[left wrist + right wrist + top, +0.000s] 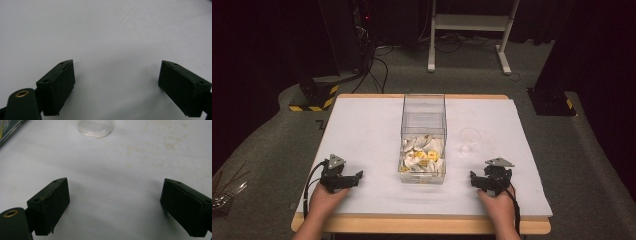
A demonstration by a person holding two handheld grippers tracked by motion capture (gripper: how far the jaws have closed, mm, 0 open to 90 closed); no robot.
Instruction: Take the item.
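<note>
A clear plastic box (423, 137) stands in the middle of the white table (362, 130), its near end holding several white and yellow packets (422, 157). To its right sits a small clear cup (469, 136), whose base (96, 128) is at the top of the right gripper view. My left gripper (354, 177) rests low on the table near its front left, jaws wide apart with bare tabletop between them (116, 77). My right gripper (477, 181) rests near the front right, also open and holding nothing (115, 200).
Beyond the table's far edge the grey floor carries cables, a white stand's legs (469, 37) and a base with yellow-black stripes (314, 95). Faint stains (172, 143) mark the tabletop. A dark base (549, 102) stands at the right.
</note>
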